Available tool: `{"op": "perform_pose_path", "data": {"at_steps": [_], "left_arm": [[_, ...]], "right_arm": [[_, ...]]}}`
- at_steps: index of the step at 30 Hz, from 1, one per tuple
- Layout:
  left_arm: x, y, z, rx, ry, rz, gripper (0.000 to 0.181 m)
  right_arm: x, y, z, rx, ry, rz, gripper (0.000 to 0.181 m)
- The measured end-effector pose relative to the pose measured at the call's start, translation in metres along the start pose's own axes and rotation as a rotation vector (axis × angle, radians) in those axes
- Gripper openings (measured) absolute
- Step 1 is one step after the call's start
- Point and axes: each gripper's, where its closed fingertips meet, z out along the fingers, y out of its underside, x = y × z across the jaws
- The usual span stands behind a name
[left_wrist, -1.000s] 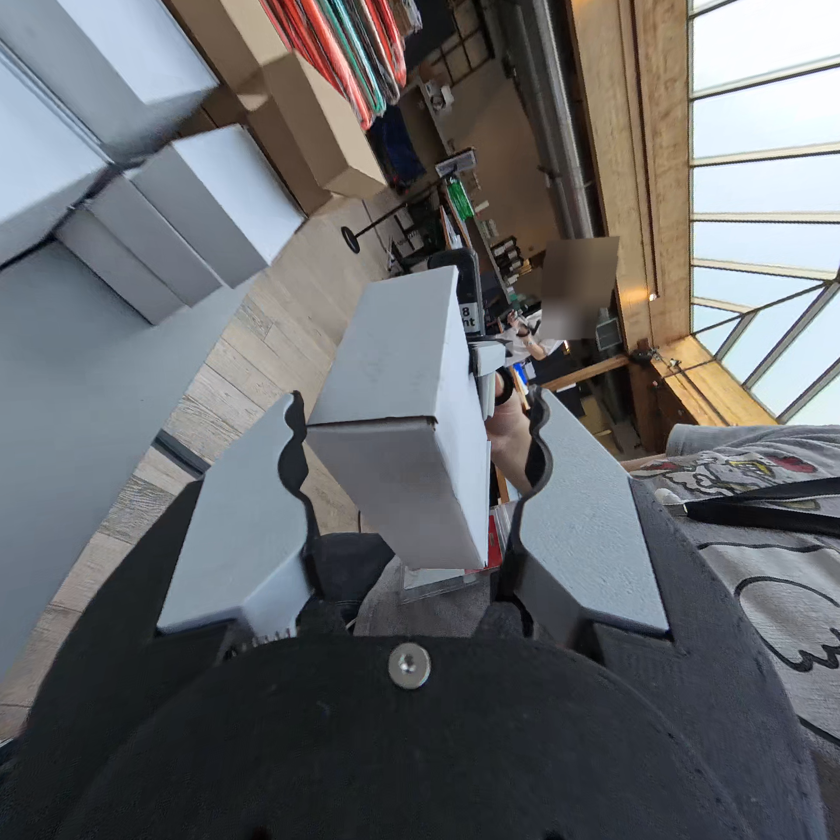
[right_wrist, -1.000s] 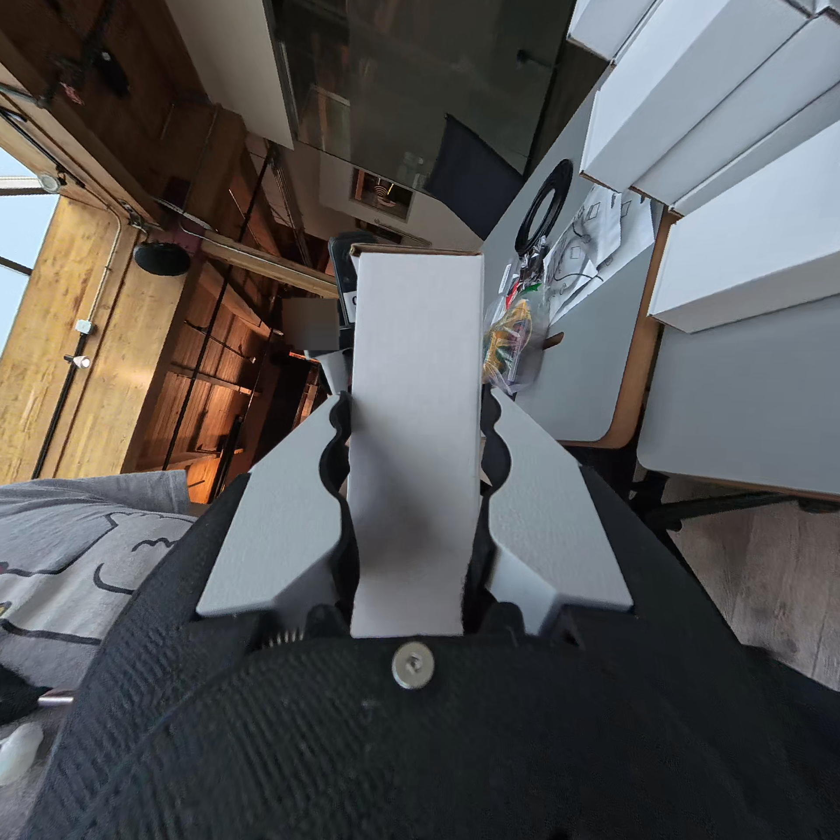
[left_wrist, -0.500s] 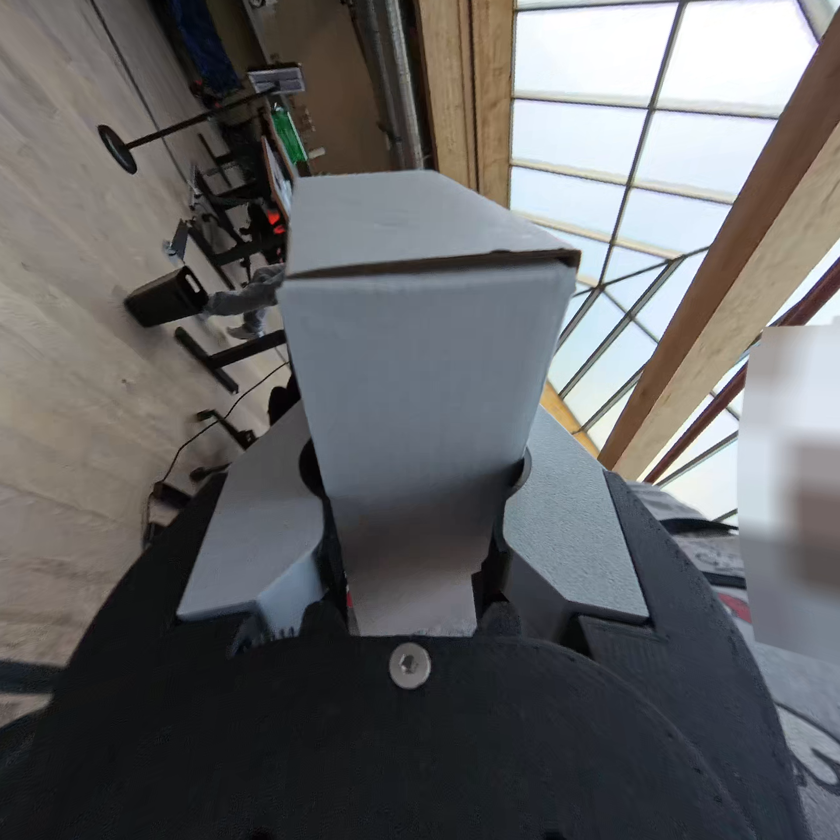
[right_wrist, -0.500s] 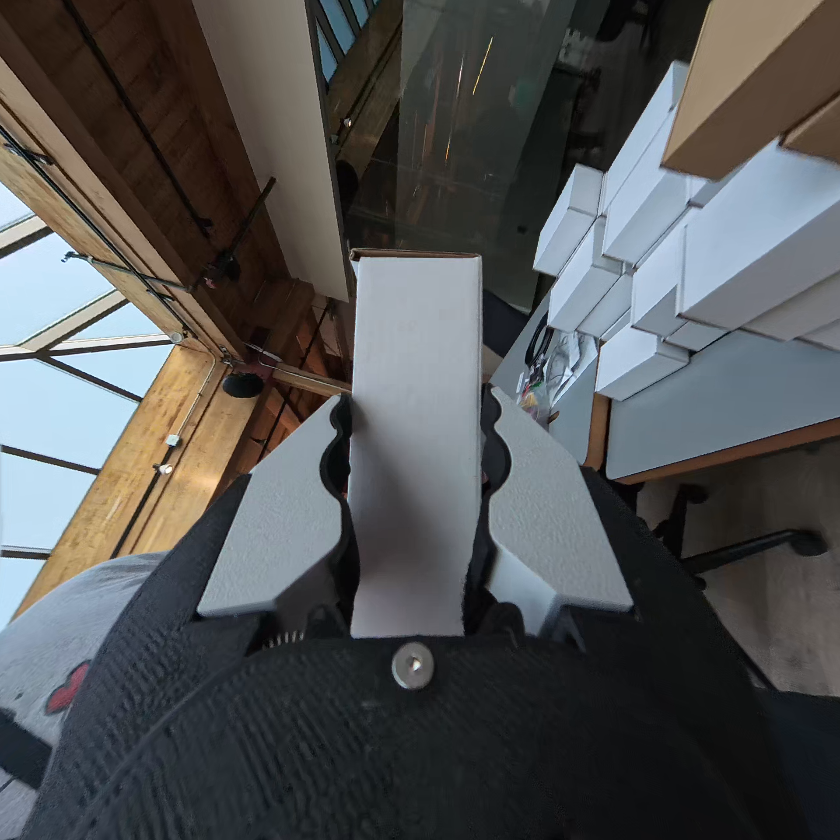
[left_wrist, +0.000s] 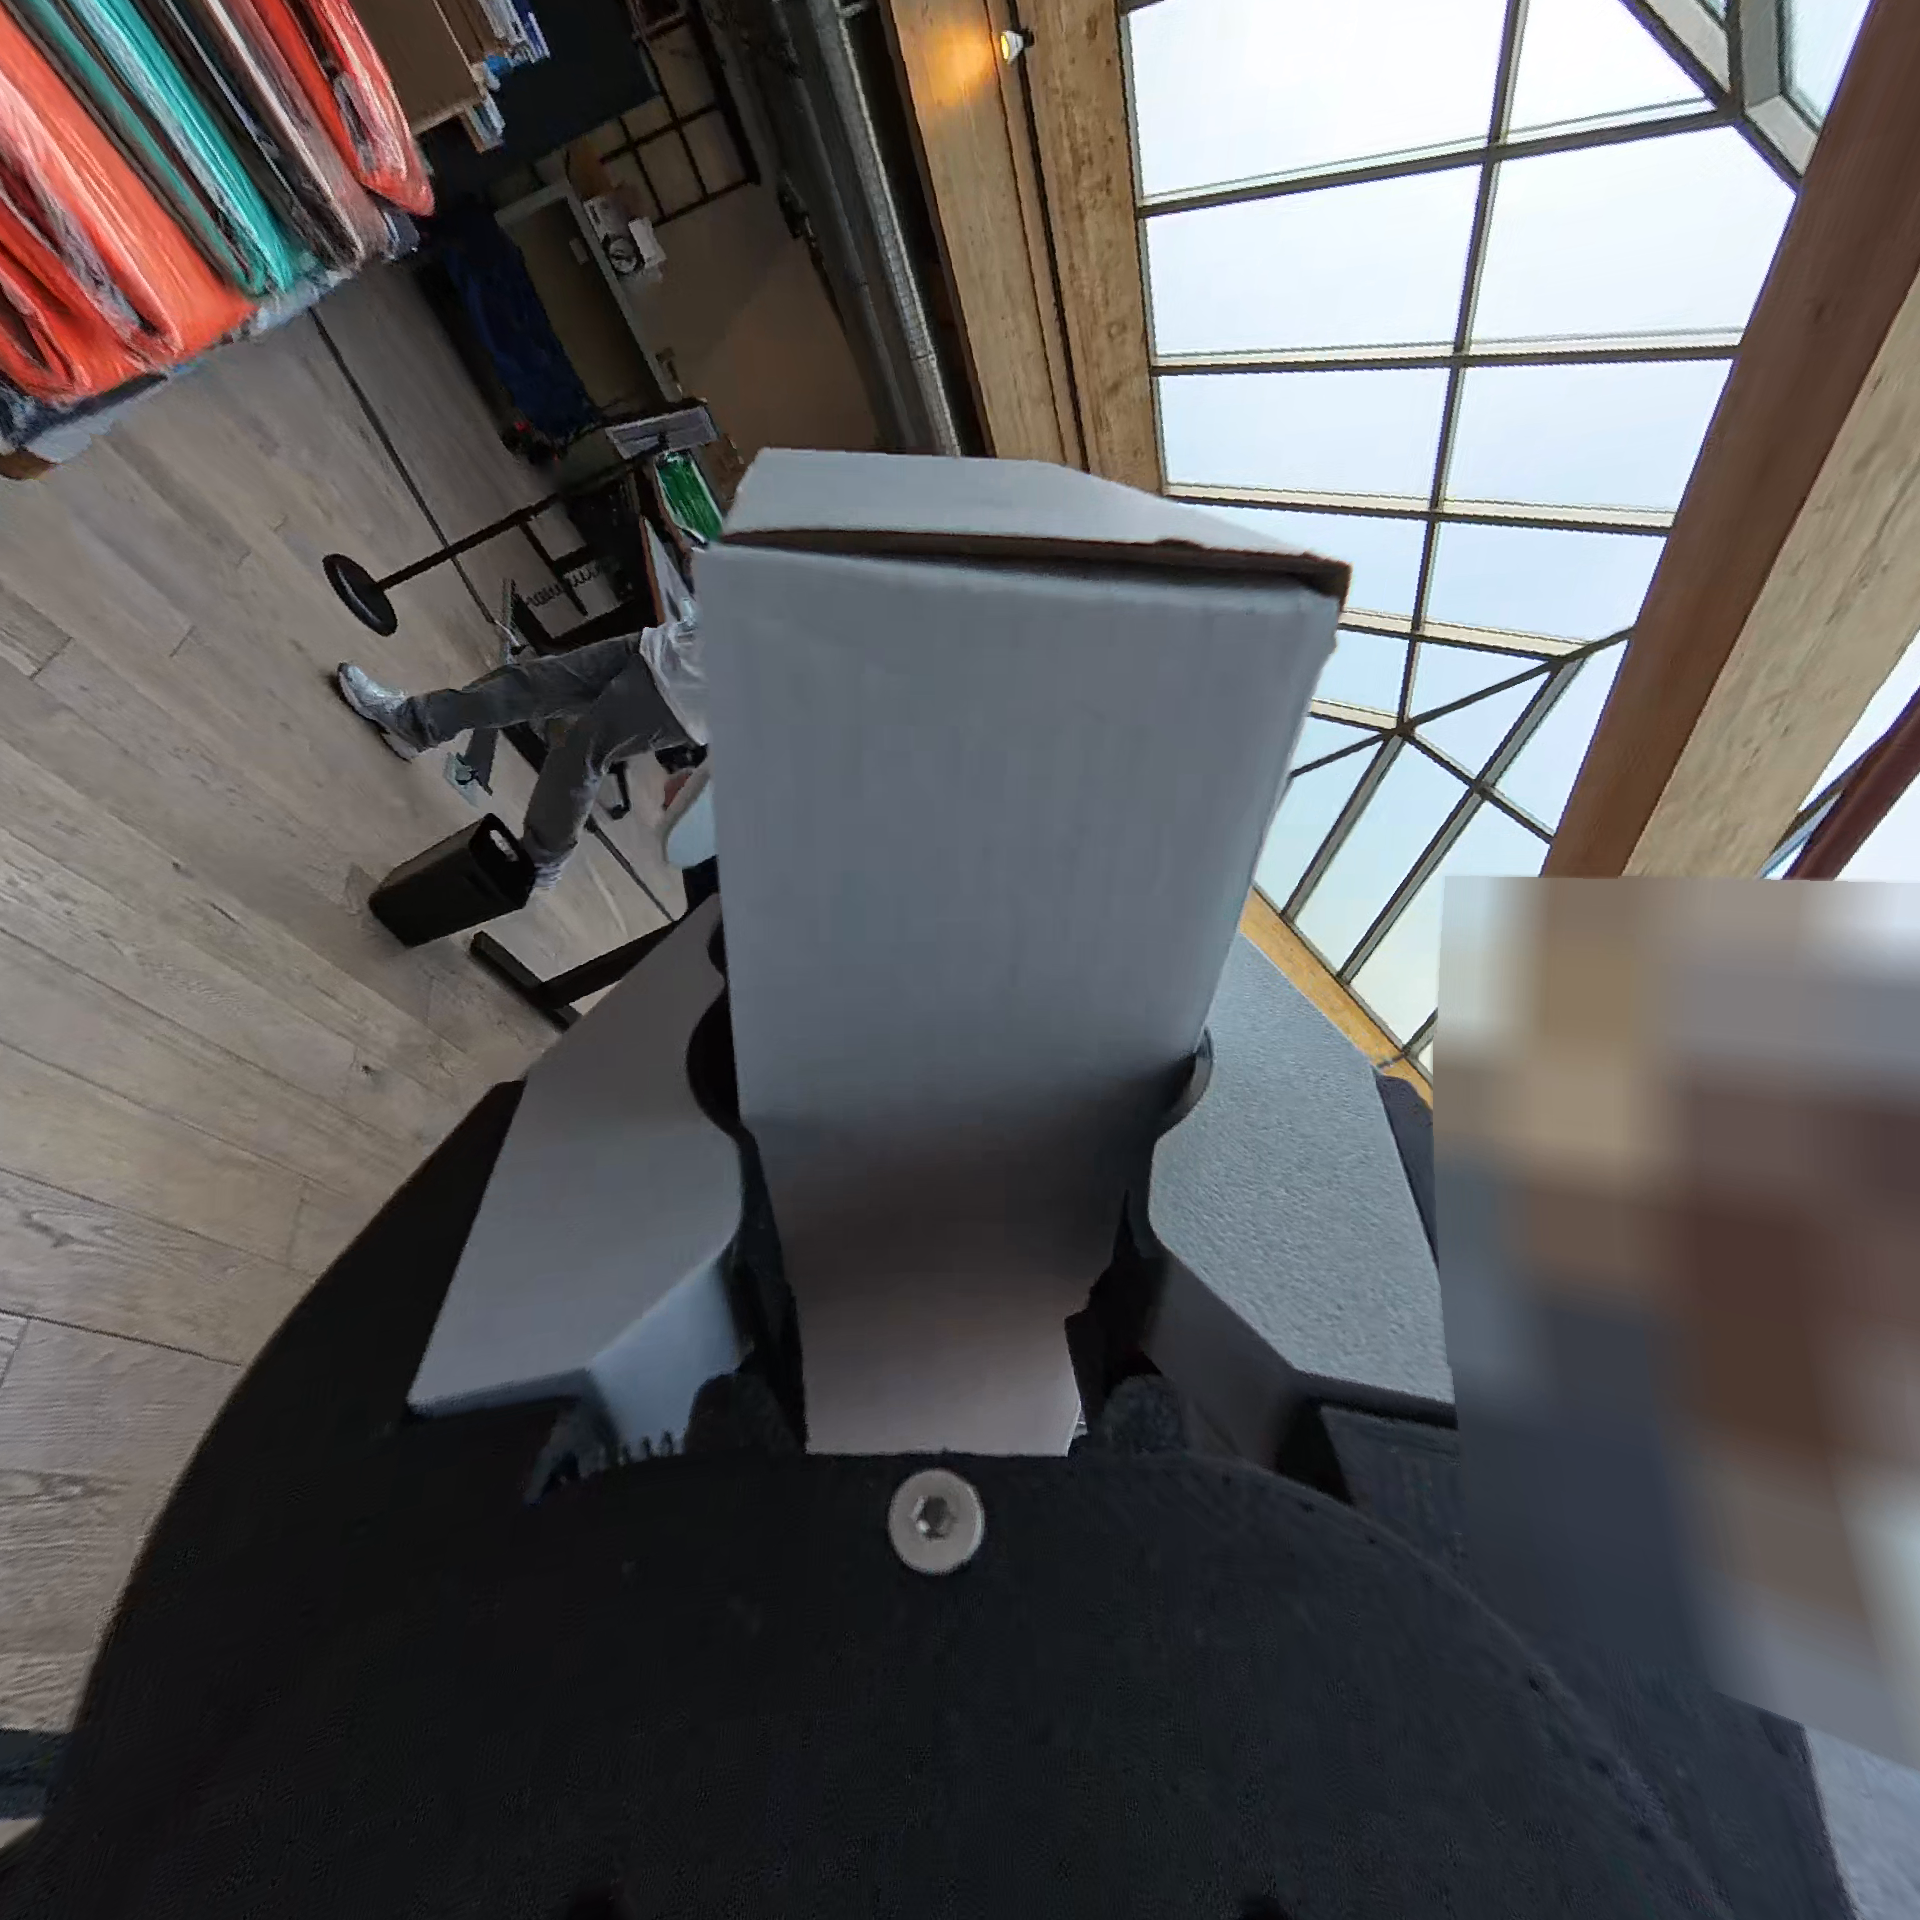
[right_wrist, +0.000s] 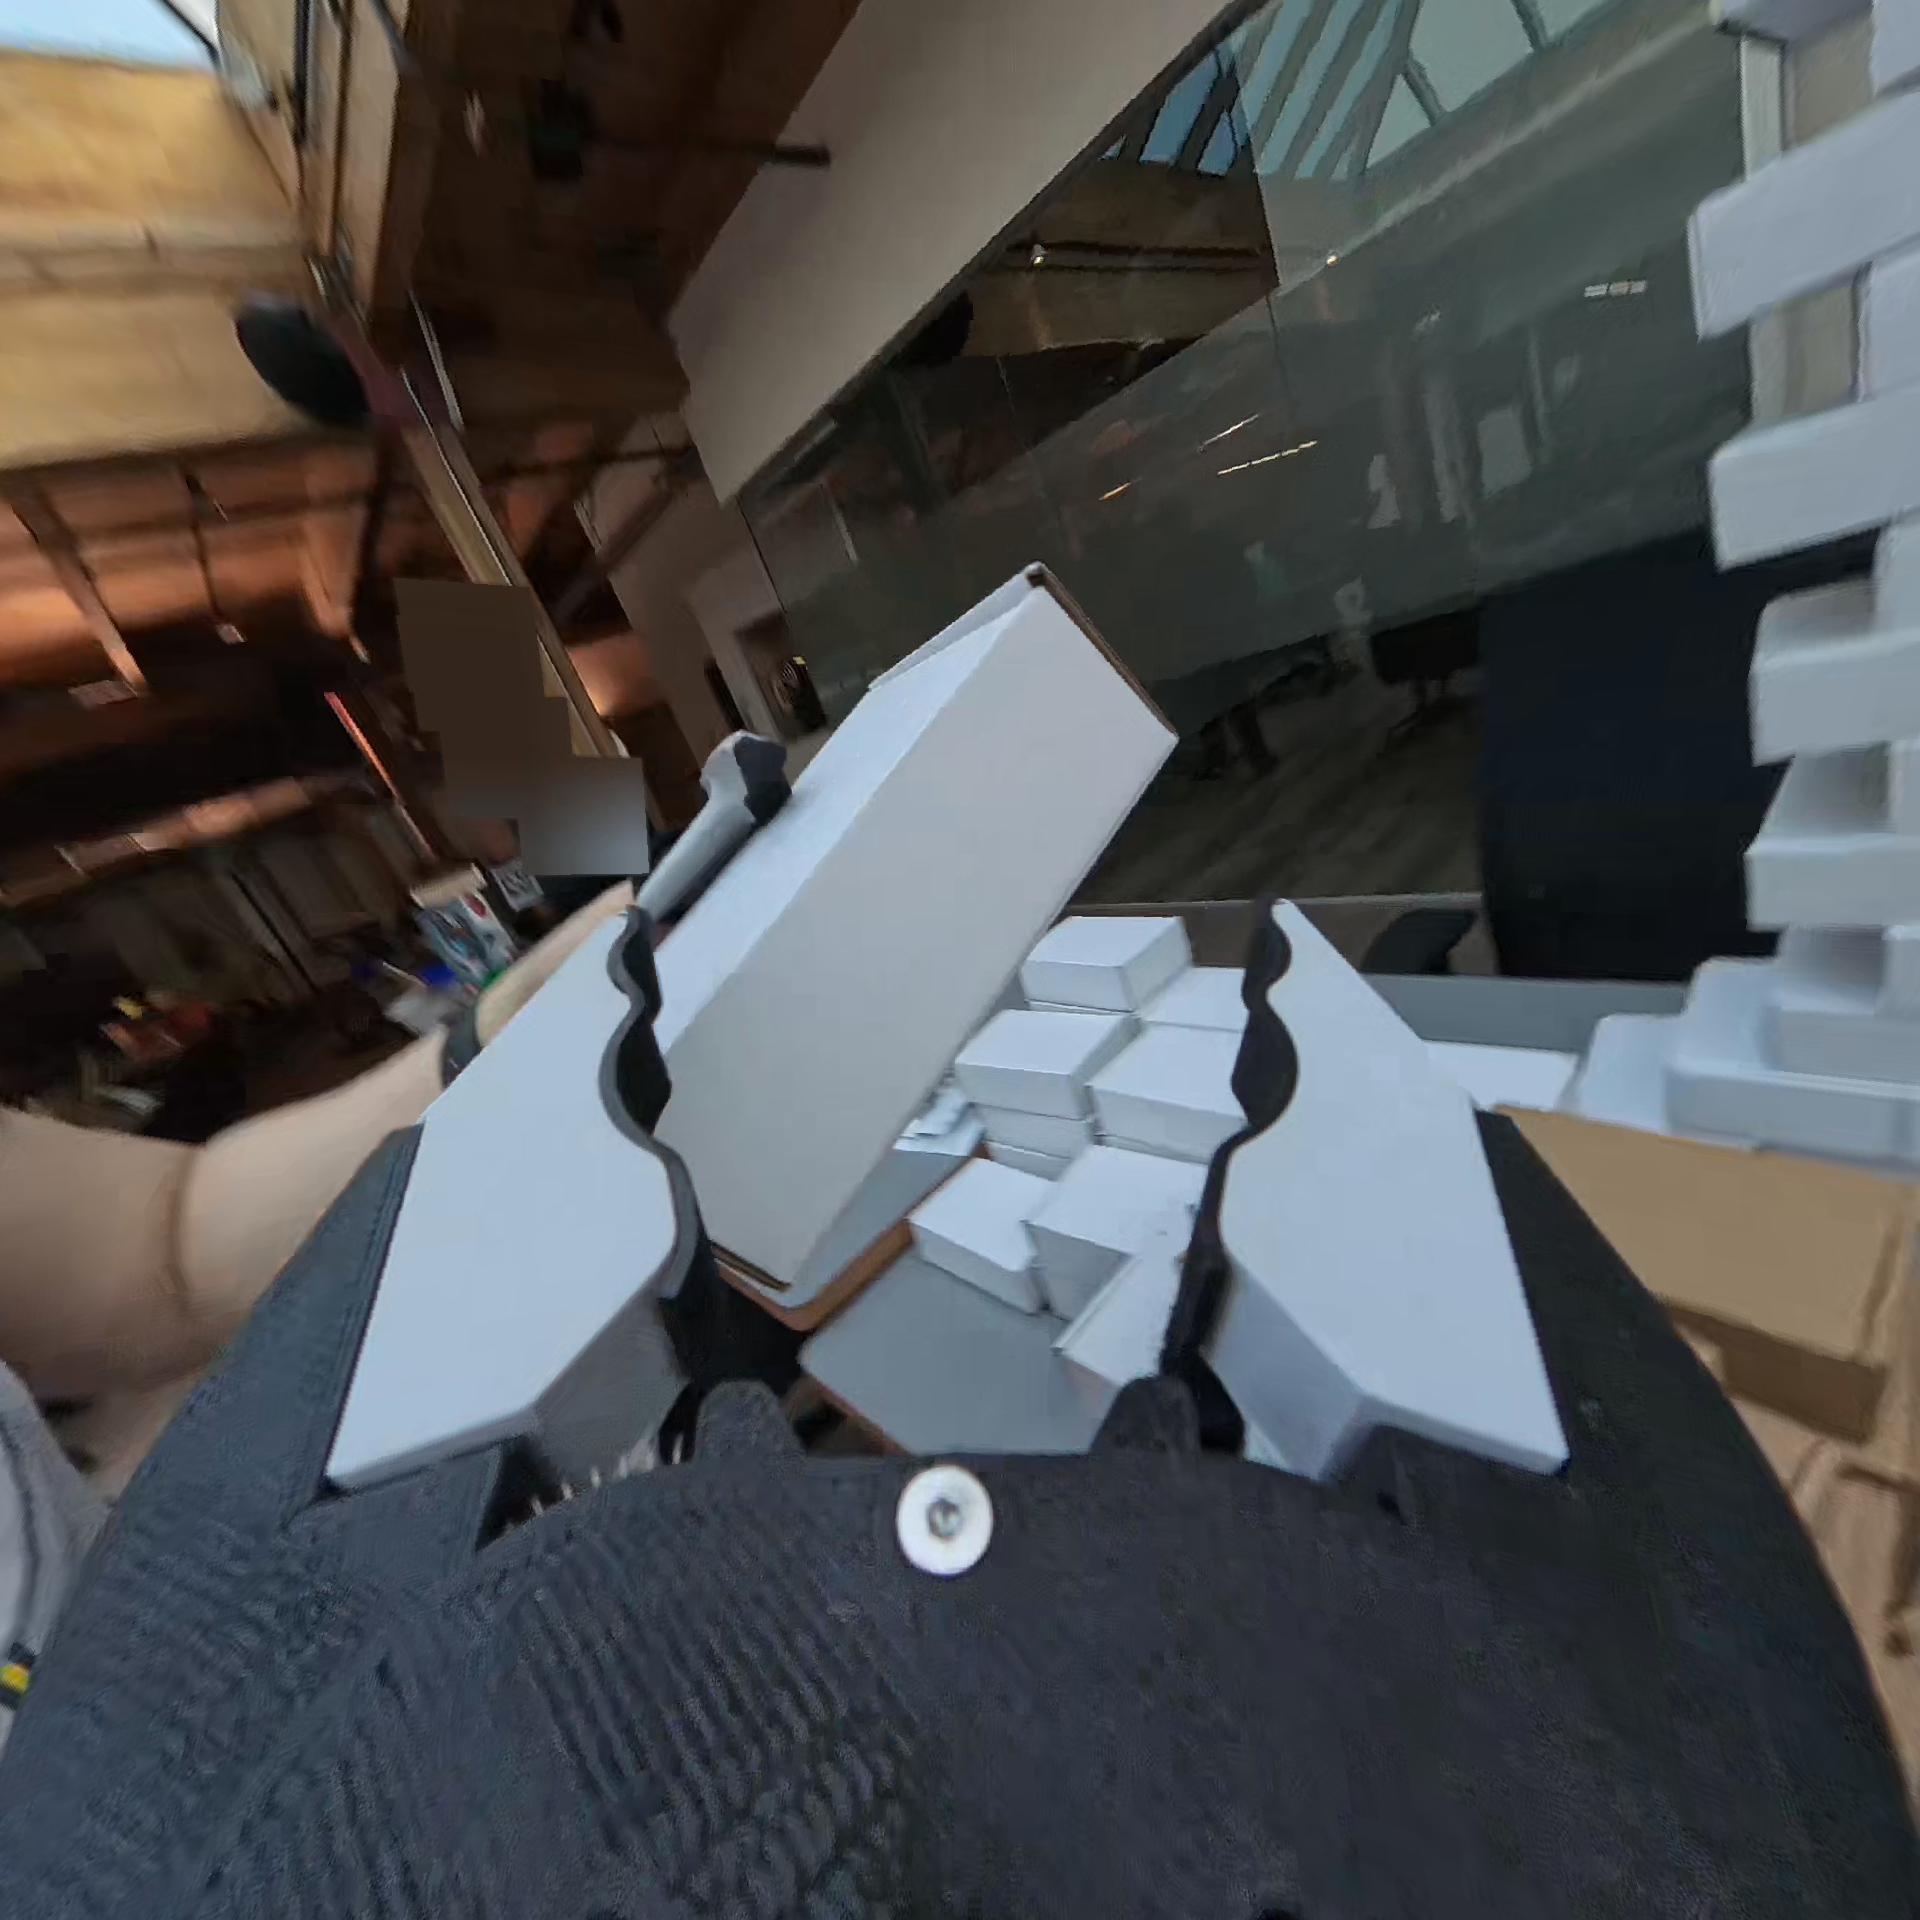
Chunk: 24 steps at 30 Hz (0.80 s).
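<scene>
My left gripper is shut on a long white cardboard box, which stands out forward between its grey fingers. In the right wrist view the same box is tilted up to the right, and its lower end lies against my right gripper's left finger. One finger of the left gripper shows behind the box, with a person's forearm below it. My right gripper is open, with its jaws wide apart, and holds nothing.
Several small white boxes lie piled on a grey table beyond the right gripper. A tall stack of white boxes and a brown carton stand at the right. In the left wrist view a person walks past a black bin.
The right gripper has opened and let go of the box. The left gripper, open one second ago, has shut on it. Both views have swung around.
</scene>
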Motion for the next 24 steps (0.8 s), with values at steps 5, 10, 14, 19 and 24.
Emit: {"op": "perform_pose_path", "data": {"at_steps": [5,10,14,19,24], "left_arm": [[-0.010,-0.049,-0.014,0.024,-0.112,-0.128,0.078],[-0.018,-0.089,-0.026,0.095,-0.137,-0.294,0.077],[-0.033,-0.118,-0.023,0.179,-0.210,-0.339,0.077],[-0.042,-0.142,0.010,0.303,-0.199,-0.362,0.077],[-0.025,-0.165,0.054,0.303,-0.158,-0.228,0.076]], "right_arm": [[-0.015,-0.015,0.028,-0.075,-0.017,-0.805,0.119],[-0.015,-0.003,0.048,-0.145,-0.061,-1.271,0.104],[0.022,-0.006,0.064,-0.190,0.055,-1.603,0.098],[0.070,-0.022,0.078,-0.239,0.171,-1.880,0.080],[0.099,-0.065,0.062,-0.170,0.137,-1.951,0.067]]}}
